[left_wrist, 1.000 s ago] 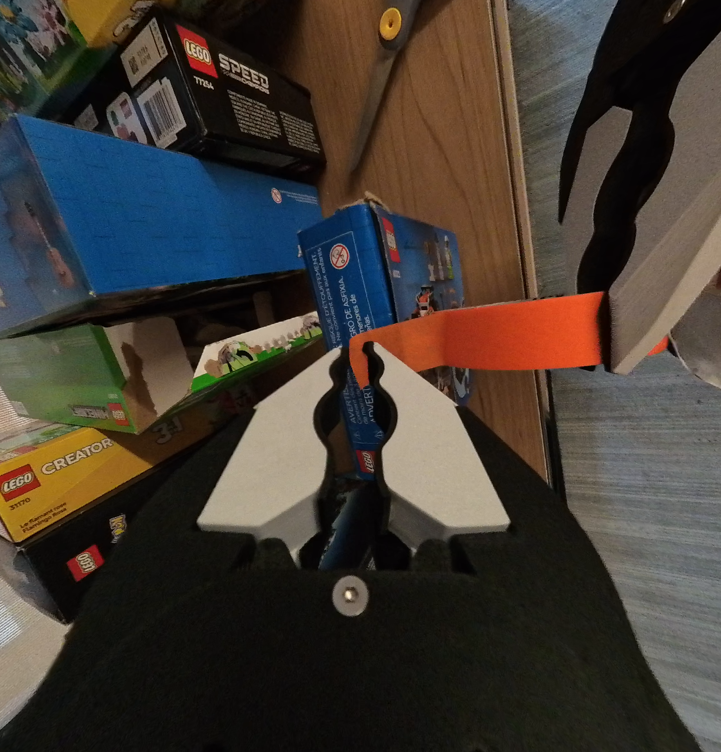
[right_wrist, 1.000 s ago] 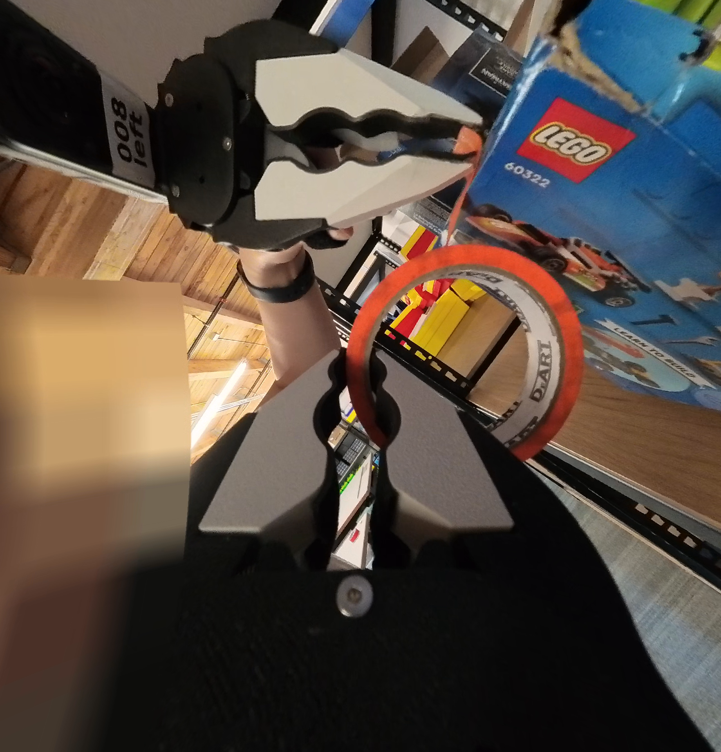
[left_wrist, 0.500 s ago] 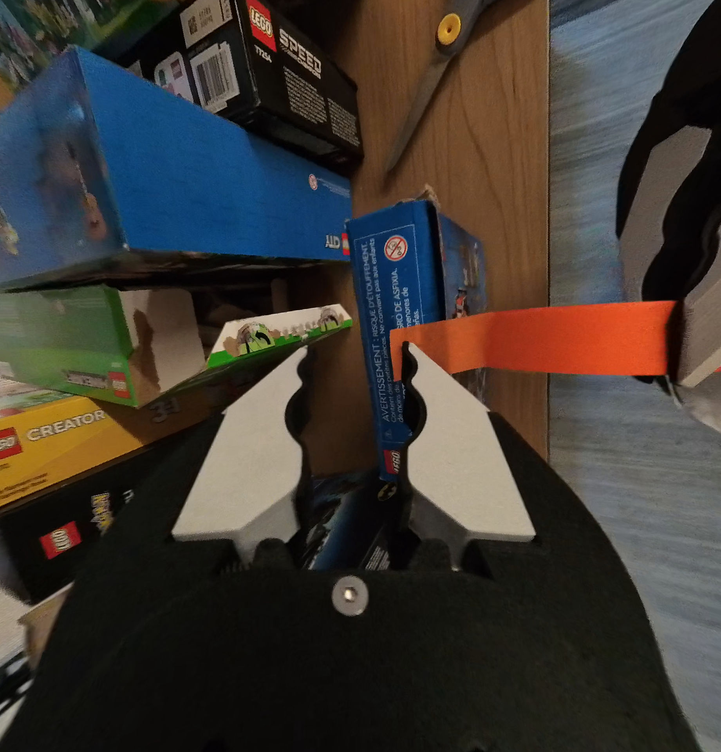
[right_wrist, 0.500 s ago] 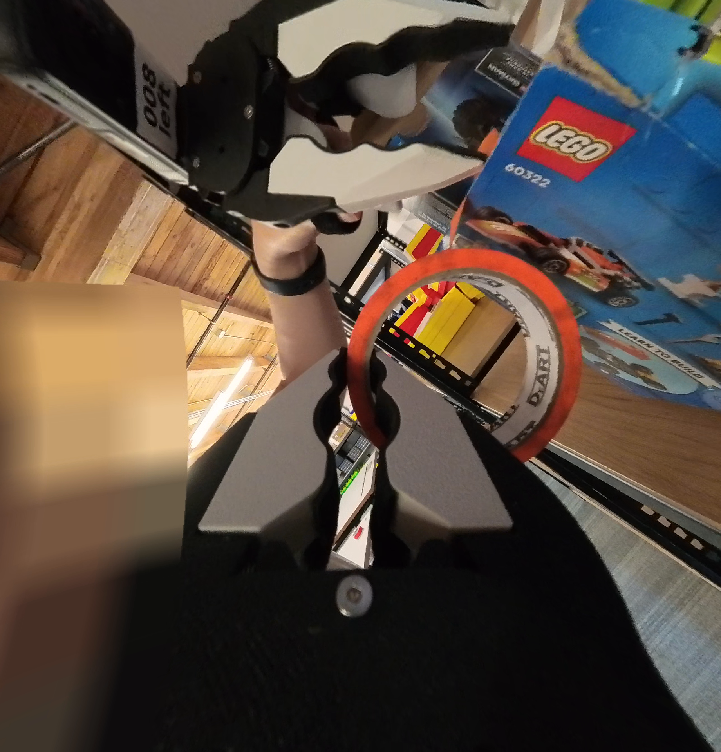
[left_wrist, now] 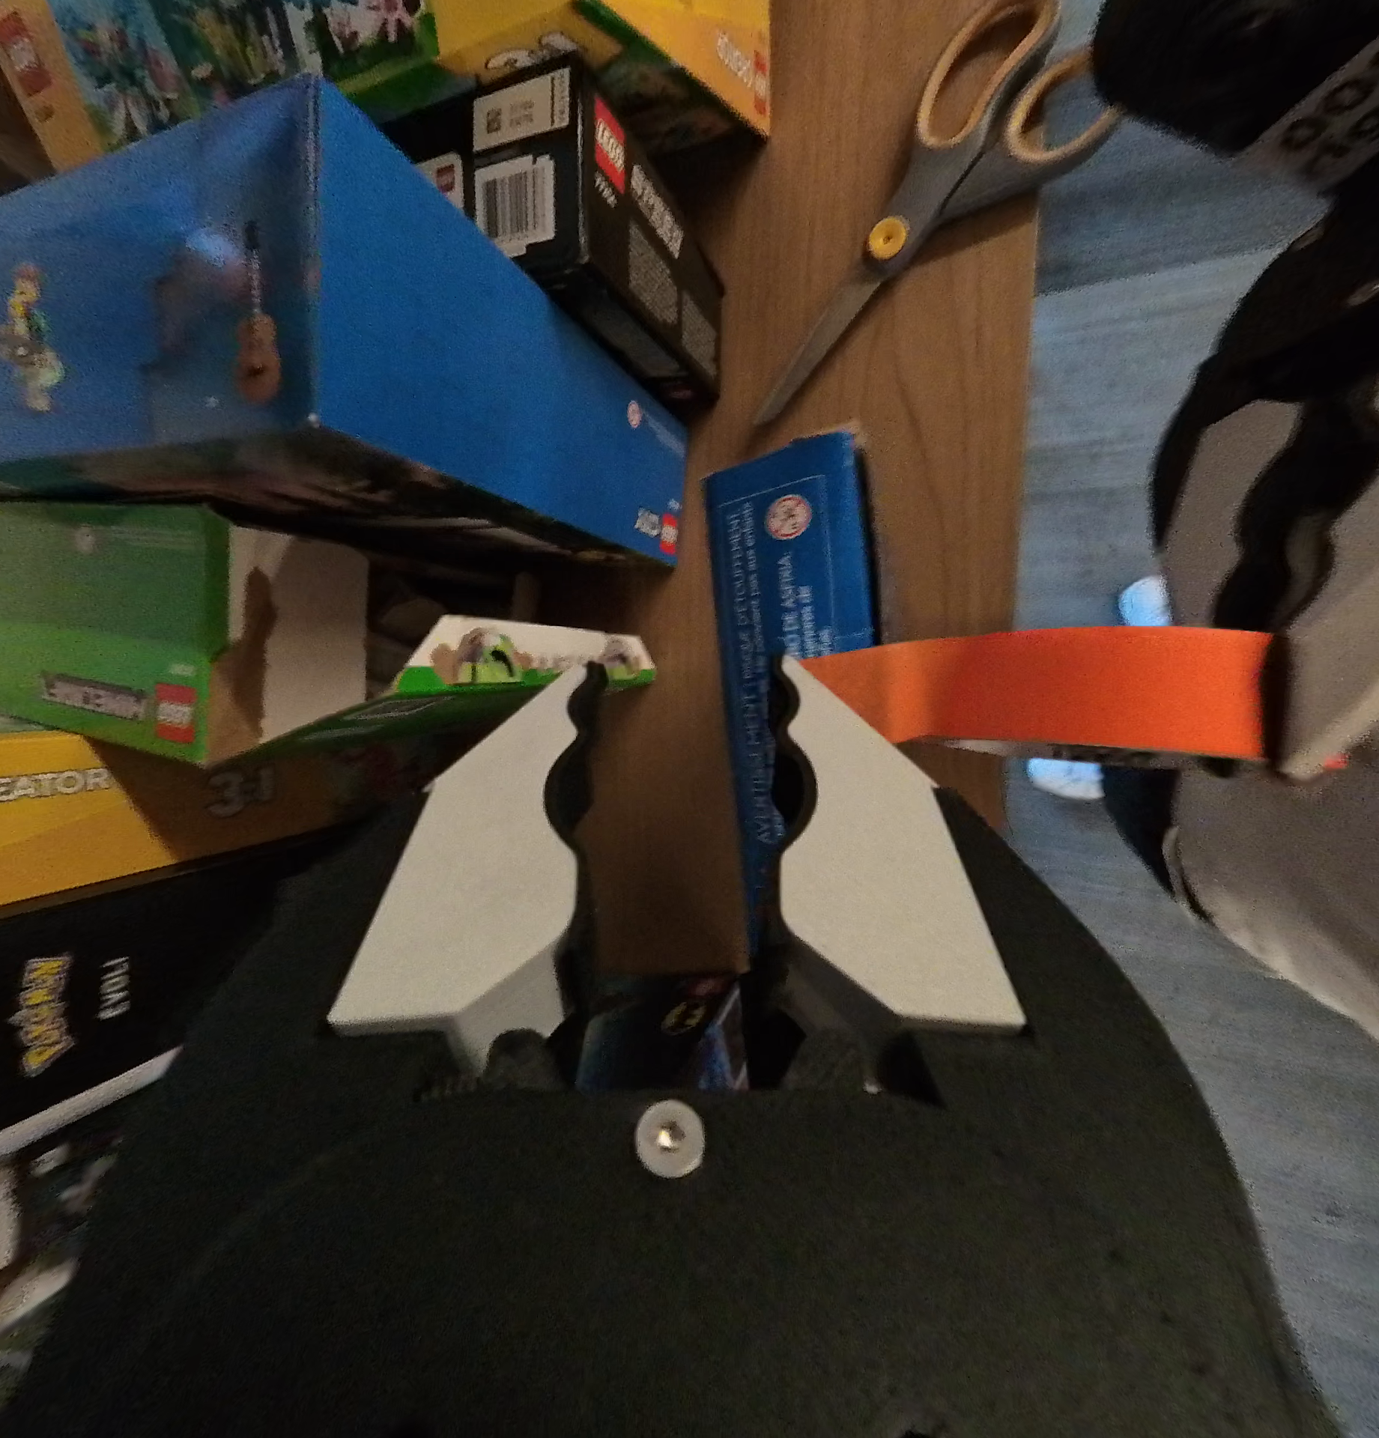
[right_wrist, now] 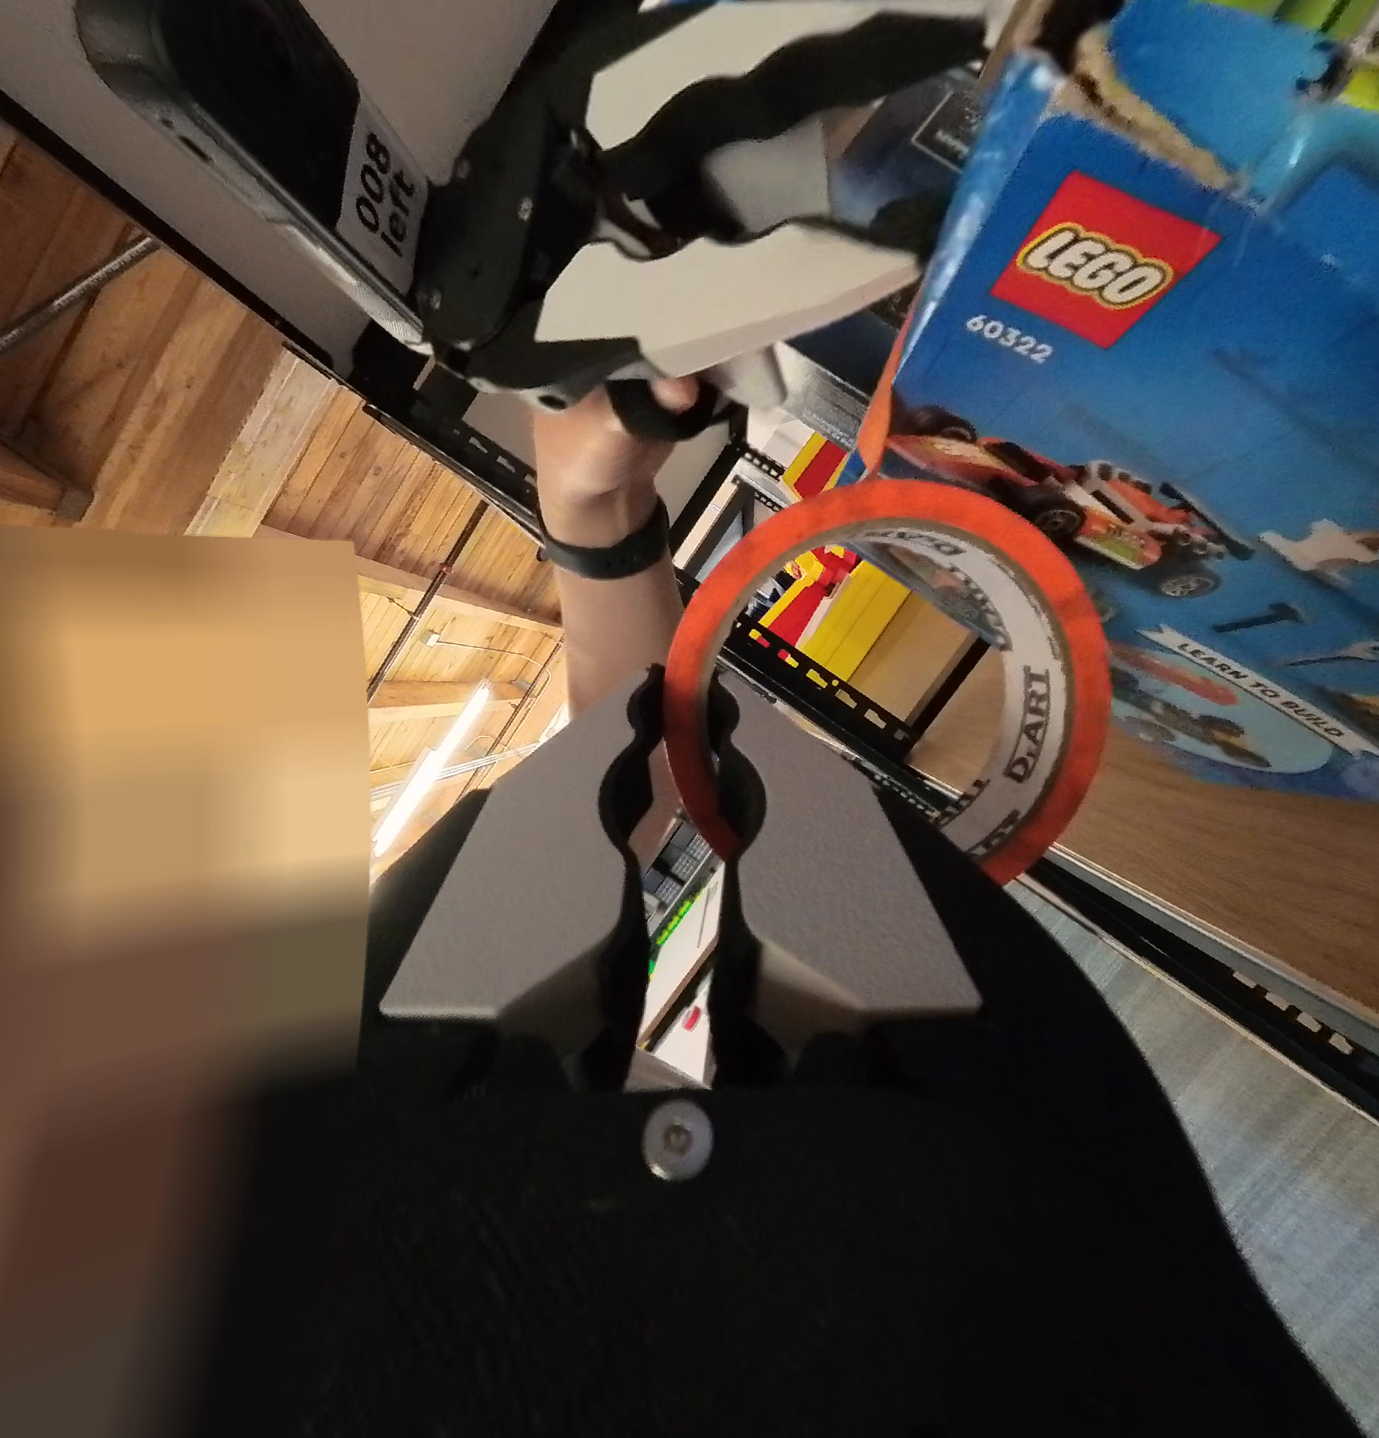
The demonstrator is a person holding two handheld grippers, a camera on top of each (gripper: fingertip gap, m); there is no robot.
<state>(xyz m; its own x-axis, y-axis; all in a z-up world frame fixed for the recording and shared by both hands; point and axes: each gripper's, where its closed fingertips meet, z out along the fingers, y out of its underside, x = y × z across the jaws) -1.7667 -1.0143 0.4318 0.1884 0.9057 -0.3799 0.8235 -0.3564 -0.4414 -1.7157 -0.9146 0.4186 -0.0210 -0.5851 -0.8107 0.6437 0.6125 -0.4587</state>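
Wooden shelf [left_wrist: 935, 405], orange tape roll [right_wrist: 1075, 622] gripped.

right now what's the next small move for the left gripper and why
Probably press the tape strip flat against the small blue box: the left gripper is open, the strip's end lies at the box's edge, and the right gripper holds the orange tape roll taut.
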